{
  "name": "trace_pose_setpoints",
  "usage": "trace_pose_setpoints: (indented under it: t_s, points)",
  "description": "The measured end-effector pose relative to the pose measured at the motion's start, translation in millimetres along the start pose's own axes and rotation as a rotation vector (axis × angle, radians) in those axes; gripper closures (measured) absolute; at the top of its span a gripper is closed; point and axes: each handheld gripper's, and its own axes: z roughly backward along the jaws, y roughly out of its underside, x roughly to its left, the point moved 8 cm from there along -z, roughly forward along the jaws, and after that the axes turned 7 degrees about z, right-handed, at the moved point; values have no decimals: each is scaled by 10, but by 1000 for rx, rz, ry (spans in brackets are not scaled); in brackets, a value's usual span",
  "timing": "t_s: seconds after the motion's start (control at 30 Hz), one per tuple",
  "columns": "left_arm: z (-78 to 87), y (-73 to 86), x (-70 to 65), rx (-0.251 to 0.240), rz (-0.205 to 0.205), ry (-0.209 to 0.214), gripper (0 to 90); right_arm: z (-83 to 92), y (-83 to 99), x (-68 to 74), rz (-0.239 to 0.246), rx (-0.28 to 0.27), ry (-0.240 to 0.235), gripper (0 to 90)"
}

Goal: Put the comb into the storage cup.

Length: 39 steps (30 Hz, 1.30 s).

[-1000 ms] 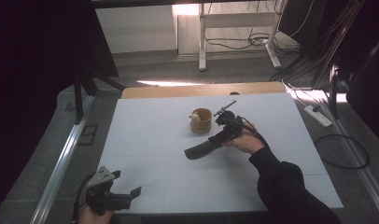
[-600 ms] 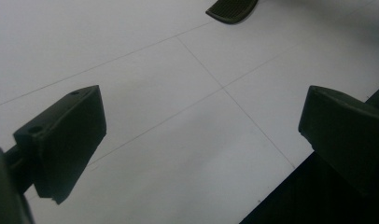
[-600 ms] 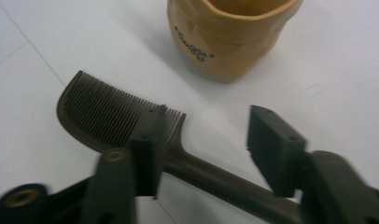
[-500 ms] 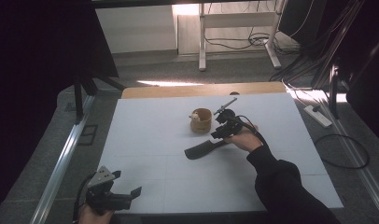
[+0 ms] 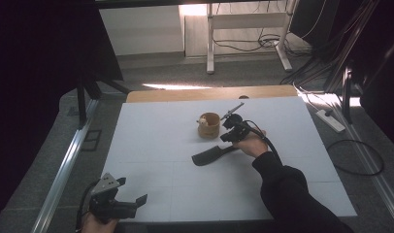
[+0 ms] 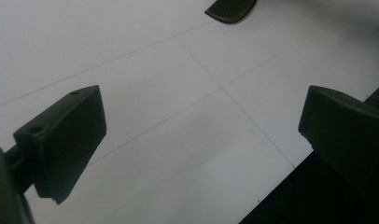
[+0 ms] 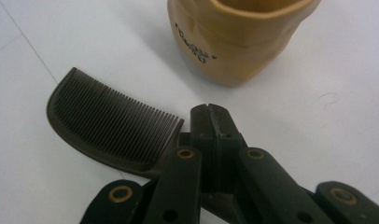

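Two grippers work over the white table. Nearest, at seven o'clock by the table's near edge, the left gripper rests with its jaws spread wide and nothing between them. Farther in, just right of centre, the right gripper has just been closing; its jaws now meet on the handle end of the black comb, which lies flat. Beyond that, at twelve o'clock from the comb, stands a tan cup.
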Motion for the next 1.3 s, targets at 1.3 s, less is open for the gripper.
trace_pose_setpoints:
  t_s: [1.3]
  points:
    - [-6, 0, -8, 1, -3, 0, 18, -134, 356, 89, 22, 60, -30, 900]
